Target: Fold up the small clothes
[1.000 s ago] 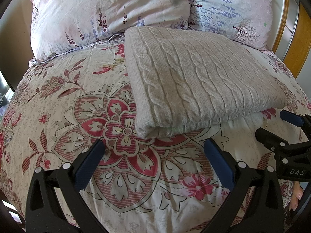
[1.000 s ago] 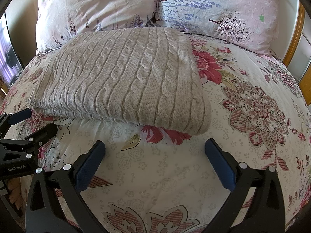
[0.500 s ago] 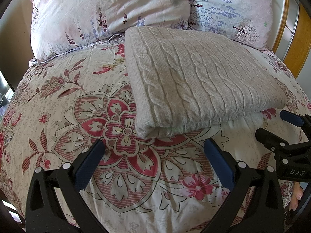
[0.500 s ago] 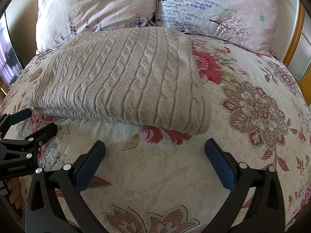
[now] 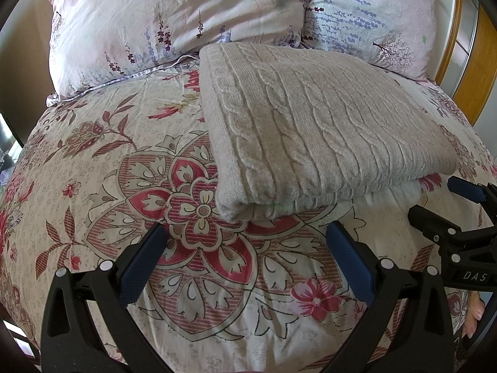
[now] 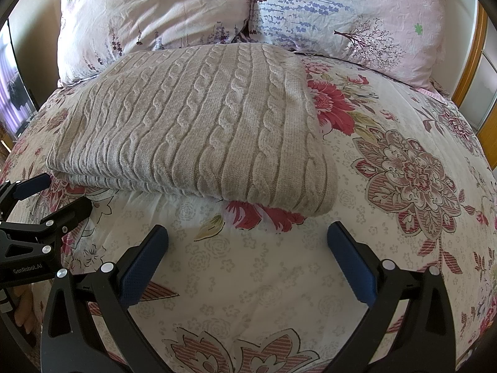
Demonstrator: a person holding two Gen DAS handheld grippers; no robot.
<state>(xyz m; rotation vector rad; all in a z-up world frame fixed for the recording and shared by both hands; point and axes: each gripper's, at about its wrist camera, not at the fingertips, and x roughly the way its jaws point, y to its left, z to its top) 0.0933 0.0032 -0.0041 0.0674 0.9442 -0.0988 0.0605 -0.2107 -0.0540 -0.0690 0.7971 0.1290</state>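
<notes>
While both tools hover low over the bed, this is how the scene stands:

Change: nothing differs from one second ago; the sweater and both tools keep the same places, so I judge this as a pause, not an active step.

Meaning for the task: the sweater (image 5: 316, 130) already lies as a flat folded rectangle, so the folding seems finished, or one last fold waits.

Sweater: grey cable-knit, resting on the floral bed cover (image 5: 108, 168), its far edge near the two pillows (image 6: 198, 15).

Left hand-held gripper (image 5: 245, 255): fingers wide apart, holding nothing; the near left corner of the sweater lies just beyond the fingertips, not touching them.

Right hand-held gripper (image 6: 245, 255): fingers also wide apart and empty; the near right corner of the sweater lies just ahead, apart from the pads.

Relation of the two: they sit side by side along the near edge of the sweater, each visible at the border of the other view.
</notes>
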